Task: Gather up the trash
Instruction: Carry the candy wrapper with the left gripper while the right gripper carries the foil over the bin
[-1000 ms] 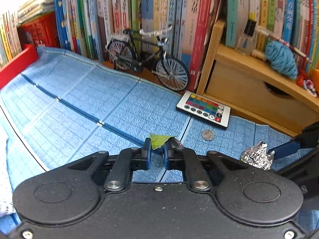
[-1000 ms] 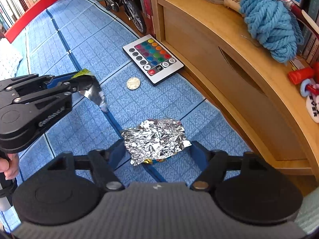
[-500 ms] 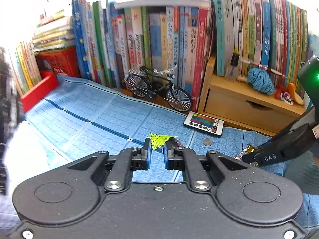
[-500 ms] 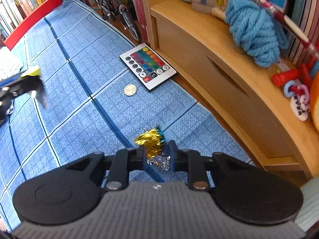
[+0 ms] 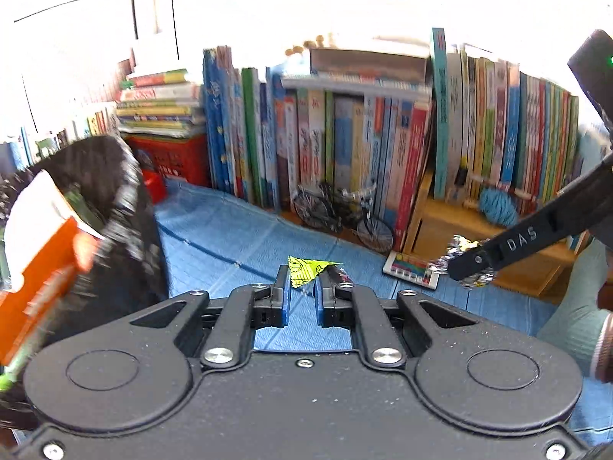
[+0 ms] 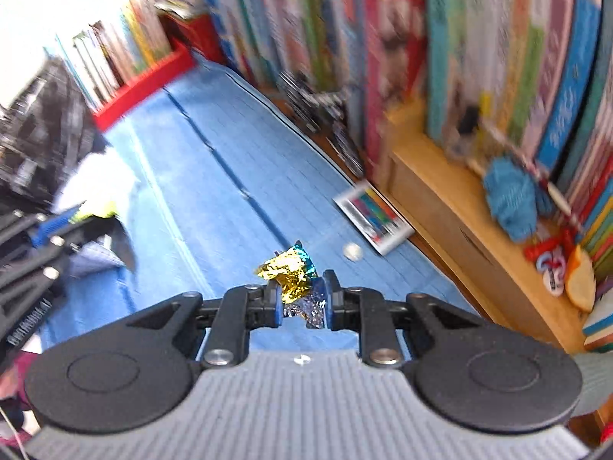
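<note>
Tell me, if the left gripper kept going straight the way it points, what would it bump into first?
Probably the blue mat, short of the toy bicycle. The left gripper, shut on a yellow wrapper, tilts downward; depth is hard to judge.

In view I count two hand-held grippers, my left hand-held gripper [image 5: 302, 281] and right hand-held gripper [image 6: 300, 297]; two scraps of trash, one yellow-green wrapper [image 5: 304, 268] and one crumpled foil [image 6: 291, 276]; one remote control [image 6: 373, 220]; one coin [image 6: 352, 251]; one model bicycle [image 5: 343, 212]; one ball of blue yarn [image 6: 511, 201].
</note>
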Available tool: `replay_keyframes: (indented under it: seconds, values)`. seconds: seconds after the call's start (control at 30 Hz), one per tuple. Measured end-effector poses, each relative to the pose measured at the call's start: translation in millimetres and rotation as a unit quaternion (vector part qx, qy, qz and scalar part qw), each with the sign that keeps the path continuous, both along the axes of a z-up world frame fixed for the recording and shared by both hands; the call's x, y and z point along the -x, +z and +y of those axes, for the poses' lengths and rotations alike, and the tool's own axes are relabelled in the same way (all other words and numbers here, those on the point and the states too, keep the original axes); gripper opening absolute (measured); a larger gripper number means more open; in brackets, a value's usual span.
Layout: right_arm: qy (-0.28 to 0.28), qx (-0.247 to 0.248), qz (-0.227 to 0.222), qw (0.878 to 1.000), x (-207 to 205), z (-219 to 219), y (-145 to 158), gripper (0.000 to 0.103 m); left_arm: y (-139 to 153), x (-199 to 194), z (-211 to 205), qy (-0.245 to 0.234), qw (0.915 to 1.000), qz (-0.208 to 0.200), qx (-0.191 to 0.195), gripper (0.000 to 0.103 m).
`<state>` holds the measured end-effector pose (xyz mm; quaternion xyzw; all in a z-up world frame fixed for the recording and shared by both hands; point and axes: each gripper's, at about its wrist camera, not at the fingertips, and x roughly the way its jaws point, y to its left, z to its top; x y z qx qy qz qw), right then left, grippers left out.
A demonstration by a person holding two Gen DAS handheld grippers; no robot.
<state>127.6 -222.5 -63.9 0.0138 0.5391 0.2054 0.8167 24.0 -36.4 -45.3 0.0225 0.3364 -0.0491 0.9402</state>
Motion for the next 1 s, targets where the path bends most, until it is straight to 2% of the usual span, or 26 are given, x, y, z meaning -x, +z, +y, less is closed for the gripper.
replay_keyframes:
  seconds: [0.23,0.47,0.63,0.8,1.0]
  values:
    - [0.006,-0.06,-0.047,0.997,4.6,25.2,48.0,0.024,30.2,12.3,17.2,0.015,0.9988,-0.043,0.018,0.011]
    - [0.017,-0.083,-0.075,0.994,-1.2,50.2,75.3,0.024,56.6,14.1,41.2,0.041,0.9972,-0.061,0.018,0.011]
    - [0.03,-0.106,-0.094,0.989,0.7,66.3,99.5,0.024,79.4,16.1,71.4,0.078,0.9932,-0.086,0.013,0.012]
    - [0.043,-0.144,-0.121,0.981,-3.7,90.4,121.9,0.024,92.6,16.1,102.8,0.124,0.9871,-0.101,0.012,0.012]
    - [0.071,-0.187,-0.15,0.968,-1.7,127.4,136.0,0.025,90.9,14.3,129.1,0.163,0.9818,-0.097,0.002,0.012]
